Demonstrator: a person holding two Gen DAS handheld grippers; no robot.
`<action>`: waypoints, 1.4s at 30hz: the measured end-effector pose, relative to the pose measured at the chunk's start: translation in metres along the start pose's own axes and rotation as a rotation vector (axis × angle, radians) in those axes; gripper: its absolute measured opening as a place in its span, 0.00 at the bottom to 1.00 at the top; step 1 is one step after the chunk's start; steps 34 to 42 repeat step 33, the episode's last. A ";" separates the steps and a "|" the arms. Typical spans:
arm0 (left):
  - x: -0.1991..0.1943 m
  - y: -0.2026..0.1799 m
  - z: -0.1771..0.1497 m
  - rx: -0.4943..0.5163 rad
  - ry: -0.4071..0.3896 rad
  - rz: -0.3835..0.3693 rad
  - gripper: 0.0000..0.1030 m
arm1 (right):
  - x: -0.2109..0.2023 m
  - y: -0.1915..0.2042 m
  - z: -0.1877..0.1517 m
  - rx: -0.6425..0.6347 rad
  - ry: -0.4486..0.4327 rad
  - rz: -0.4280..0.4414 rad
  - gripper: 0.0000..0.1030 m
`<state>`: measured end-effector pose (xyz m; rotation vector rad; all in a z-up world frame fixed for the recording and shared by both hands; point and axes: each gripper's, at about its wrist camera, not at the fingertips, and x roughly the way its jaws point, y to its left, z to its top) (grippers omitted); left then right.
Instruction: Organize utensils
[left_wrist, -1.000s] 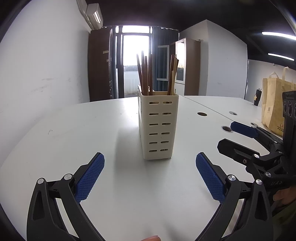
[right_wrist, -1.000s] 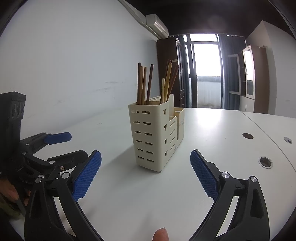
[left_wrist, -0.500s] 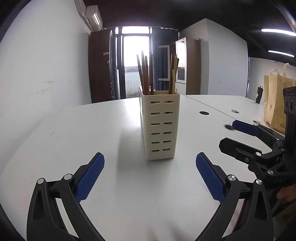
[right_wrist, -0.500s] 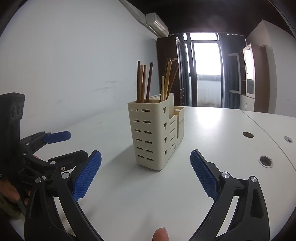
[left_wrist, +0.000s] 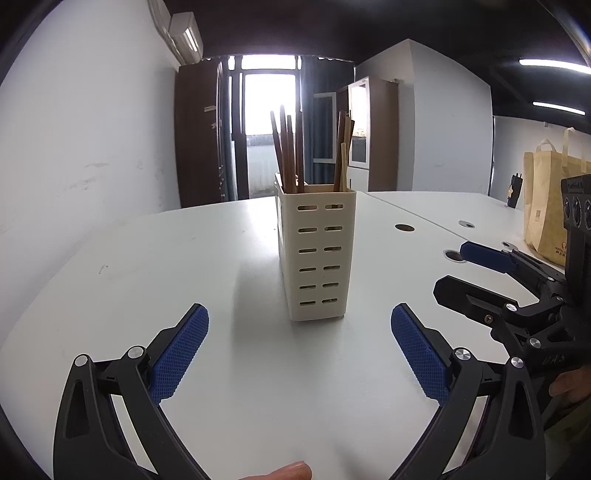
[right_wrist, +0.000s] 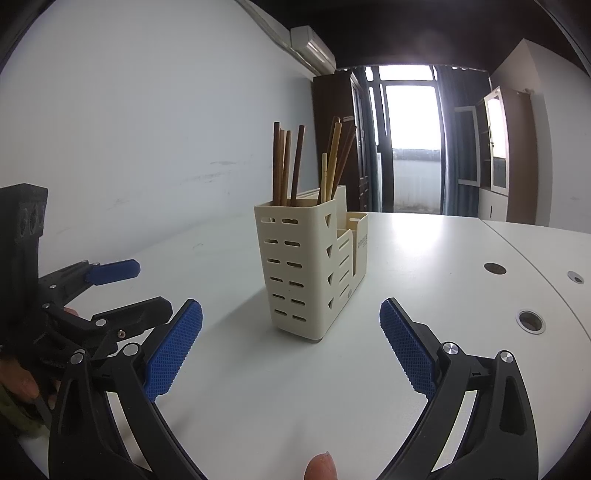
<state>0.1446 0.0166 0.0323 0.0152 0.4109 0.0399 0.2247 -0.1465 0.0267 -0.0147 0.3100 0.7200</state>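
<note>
A cream slotted utensil holder (left_wrist: 317, 254) stands upright on the white table (left_wrist: 184, 266), with several brown and pale chopsticks (left_wrist: 291, 155) standing in its tall back compartment. It also shows in the right wrist view (right_wrist: 306, 273), chopsticks (right_wrist: 295, 166) upright in it. My left gripper (left_wrist: 299, 347) is open and empty, just short of the holder. My right gripper (right_wrist: 291, 343) is open and empty, also facing the holder. Each gripper shows in the other's view: the right one (left_wrist: 476, 269) and the left one (right_wrist: 144, 284), both open.
A tan paper bag (left_wrist: 554, 206) stands at the far right on the table. Round cable holes (right_wrist: 531, 320) dot the table's right side. A white wall runs along the left. A cabinet and a bright doorway are behind.
Both grippers have risen and tilted slightly; the holder sits a bit lower in the left view. Nothing was taken hold of or let go.
</note>
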 end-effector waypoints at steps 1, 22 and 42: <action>0.000 0.000 0.000 0.003 -0.002 0.002 0.94 | 0.000 0.000 0.000 0.000 -0.001 0.000 0.95; -0.004 -0.002 -0.001 0.008 -0.010 0.000 0.94 | 0.001 -0.001 0.000 -0.001 0.001 0.002 0.95; -0.001 0.003 -0.001 -0.007 0.003 -0.006 0.94 | -0.001 -0.002 0.000 -0.001 -0.003 0.003 0.95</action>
